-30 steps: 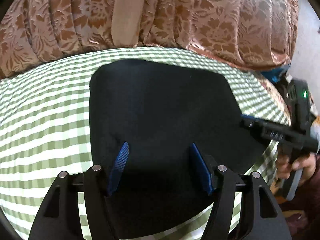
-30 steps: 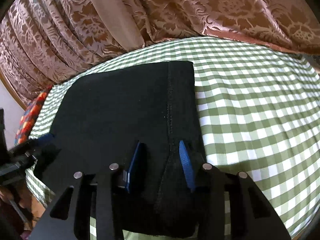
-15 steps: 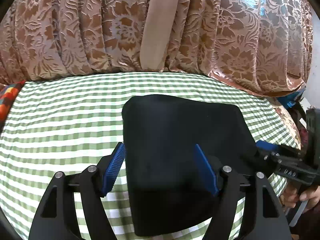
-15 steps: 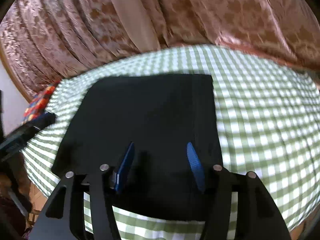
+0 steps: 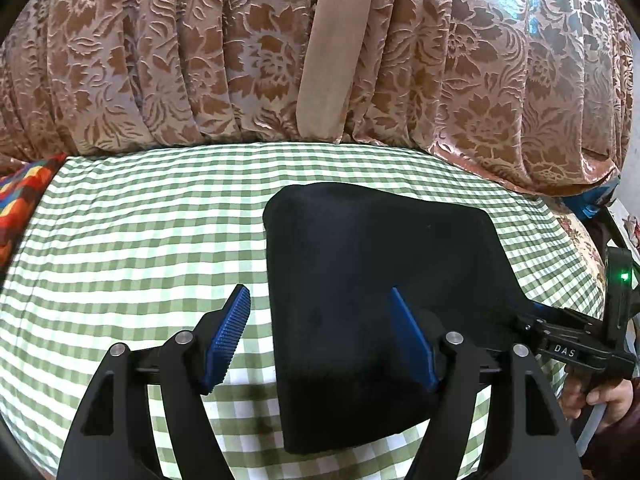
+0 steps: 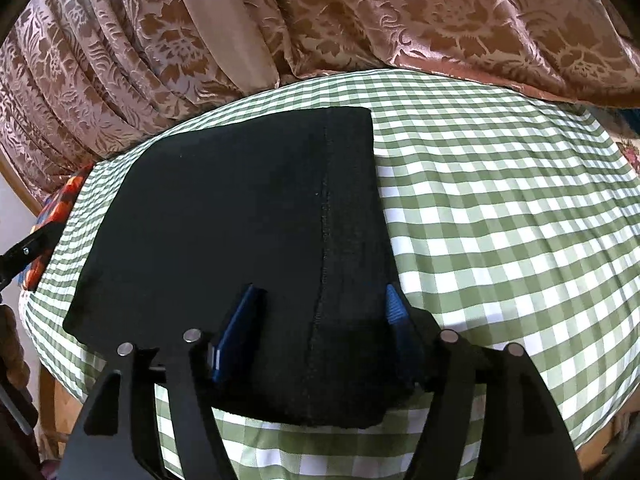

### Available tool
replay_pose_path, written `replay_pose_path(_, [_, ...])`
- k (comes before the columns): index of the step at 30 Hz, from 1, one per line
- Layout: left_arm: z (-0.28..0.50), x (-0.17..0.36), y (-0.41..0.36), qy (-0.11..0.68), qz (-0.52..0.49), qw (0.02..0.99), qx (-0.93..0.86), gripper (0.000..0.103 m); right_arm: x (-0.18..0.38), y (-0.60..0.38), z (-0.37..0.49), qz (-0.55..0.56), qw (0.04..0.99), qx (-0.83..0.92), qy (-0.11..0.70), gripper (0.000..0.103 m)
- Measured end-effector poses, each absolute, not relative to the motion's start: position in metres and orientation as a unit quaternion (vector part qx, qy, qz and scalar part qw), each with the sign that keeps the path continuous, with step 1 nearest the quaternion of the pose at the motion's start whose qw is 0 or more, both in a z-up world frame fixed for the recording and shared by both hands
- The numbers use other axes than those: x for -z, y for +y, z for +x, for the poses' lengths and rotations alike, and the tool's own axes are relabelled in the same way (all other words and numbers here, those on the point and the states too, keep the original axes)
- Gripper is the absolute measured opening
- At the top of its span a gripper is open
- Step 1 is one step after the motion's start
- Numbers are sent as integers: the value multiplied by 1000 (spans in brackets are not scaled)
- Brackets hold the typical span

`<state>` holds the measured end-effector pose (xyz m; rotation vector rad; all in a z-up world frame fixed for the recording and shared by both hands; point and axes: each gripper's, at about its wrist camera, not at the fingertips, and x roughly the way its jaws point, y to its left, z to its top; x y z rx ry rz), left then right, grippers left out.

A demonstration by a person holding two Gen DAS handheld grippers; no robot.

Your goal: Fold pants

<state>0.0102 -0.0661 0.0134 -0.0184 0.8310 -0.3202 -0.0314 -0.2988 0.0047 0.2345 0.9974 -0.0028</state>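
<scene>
Both grippers have let go: right gripper (image 6: pixel 320 312) jaws have just been spreading wide, straddling the near hem without pressing, and left gripper (image 5: pixel 320 336) has lifted back, jaws wide and empty. Black pants (image 5: pixel 384 288) lie folded square on the checked tabletop (image 5: pixel 140 240), toward three o'clock; folding looks finished.

I see a desk in green-white check cloth (image 5: pixel 140 240), brown floral curtain (image 5: pixel 160 60) along far side, daylight at far right.

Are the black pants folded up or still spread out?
Folded. The black pants lie as one compact, thick rectangle with rounded folded edges on the checked cloth; no legs stick out.
</scene>
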Motion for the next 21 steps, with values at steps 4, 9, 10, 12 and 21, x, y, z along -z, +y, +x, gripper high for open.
replay_pose_path(4, [8, -13, -63, 400, -7, 904, 153, 70, -5, -304, -31, 122, 867, 2, 483, 75])
replay_pose_path(9, [12, -8, -60, 408, -9, 901, 146, 72, -8, -313, -31, 136, 864, 4, 484, 86])
replay_pose_path(10, [13, -7, -60, 409, -10, 901, 145, 74, -8, -314, -31, 139, 864, 4, 483, 87])
replay_pose_path(12, [16, -3, -59, 413, -11, 899, 146, 74, -9, -321, -32, 156, 862, 1, 483, 91])
replay_pose_path(21, [32, 24, -38, 449, -57, 871, 190, 74, -18, -350, -25, 253, 850, -63, 458, 99])
